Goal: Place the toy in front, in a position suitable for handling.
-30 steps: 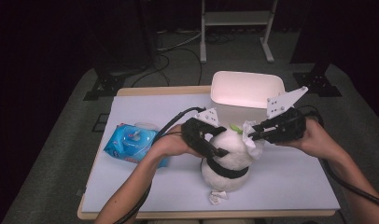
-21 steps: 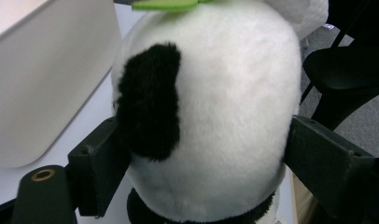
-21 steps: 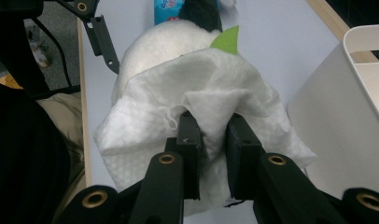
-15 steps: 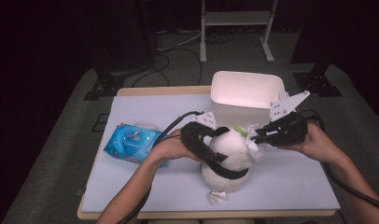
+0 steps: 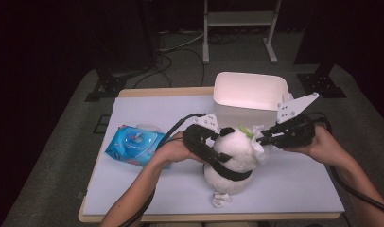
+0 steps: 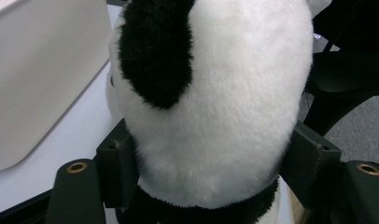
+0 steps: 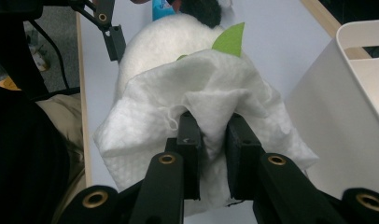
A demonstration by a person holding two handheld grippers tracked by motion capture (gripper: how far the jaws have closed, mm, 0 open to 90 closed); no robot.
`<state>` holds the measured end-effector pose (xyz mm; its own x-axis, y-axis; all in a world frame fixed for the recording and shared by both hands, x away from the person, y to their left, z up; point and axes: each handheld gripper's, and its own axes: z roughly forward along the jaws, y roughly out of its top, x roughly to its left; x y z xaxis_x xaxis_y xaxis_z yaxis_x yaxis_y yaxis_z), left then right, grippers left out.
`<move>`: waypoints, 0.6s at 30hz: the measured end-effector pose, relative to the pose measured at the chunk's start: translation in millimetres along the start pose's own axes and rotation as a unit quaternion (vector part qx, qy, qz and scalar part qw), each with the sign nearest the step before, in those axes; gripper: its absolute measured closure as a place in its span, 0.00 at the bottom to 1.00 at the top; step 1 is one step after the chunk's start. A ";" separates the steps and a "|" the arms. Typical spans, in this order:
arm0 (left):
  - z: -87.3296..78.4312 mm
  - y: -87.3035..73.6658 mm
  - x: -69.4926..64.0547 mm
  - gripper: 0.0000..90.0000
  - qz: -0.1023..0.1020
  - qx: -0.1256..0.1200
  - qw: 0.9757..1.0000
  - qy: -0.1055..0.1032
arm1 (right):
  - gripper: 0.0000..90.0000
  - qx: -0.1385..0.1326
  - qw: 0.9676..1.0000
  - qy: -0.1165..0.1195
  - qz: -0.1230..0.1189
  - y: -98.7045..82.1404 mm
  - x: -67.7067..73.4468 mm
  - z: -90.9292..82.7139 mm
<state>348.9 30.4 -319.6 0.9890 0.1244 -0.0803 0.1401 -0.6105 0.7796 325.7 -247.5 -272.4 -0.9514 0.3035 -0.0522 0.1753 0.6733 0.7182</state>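
My left gripper [image 6: 208, 186] has just been closing and squeezes the soft, light plush panda [image 5: 235, 158] at its neck; my right gripper [image 7: 214, 140] pinches a limp wet wipe [image 7: 201, 93] against its head.

Left tongs [image 5: 213, 153] just closing around panda [image 5: 232, 158]

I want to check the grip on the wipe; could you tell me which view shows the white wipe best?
The right gripper view: the wipe lies spread against the plush panda, pinched by the right gripper. The high view shows it small beside the panda's head. The left gripper view shows panda fur.
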 end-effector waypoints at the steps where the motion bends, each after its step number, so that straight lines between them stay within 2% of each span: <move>1: -2.1 1.9 0.0 0.34 0.004 0.004 1.000 0.003 | 0.86 -0.003 1.000 -0.001 -0.001 0.8 0.4 -0.8; 6: -11.4 9.2 -0.2 0.35 0.010 0.013 1.000 0.010 | 0.86 -0.011 1.000 -0.010 -0.006 4.3 2.1 -3.1; 10: -21.1 14.6 -3.2 0.35 0.020 0.020 0.999 0.022 | 0.86 -0.012 1.000 -0.010 0.001 0.7 2.2 -0.4; 15: -14.1 13.3 -3.8 0.35 0.018 0.031 0.999 0.020 | 0.86 -0.009 1.000 -0.005 0.001 -2.7 2.0 3.3; 18: -6.3 15.7 -6.7 0.34 0.026 0.031 0.999 0.015 | 0.86 -0.010 1.000 -0.001 0.001 -2.3 1.2 0.3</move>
<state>344.1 24.9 -303.0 0.9933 0.1139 -0.0203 0.0913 -0.6641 0.7420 324.2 -248.4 -274.3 -0.9509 0.3050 -0.0520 0.1714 0.6590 0.7324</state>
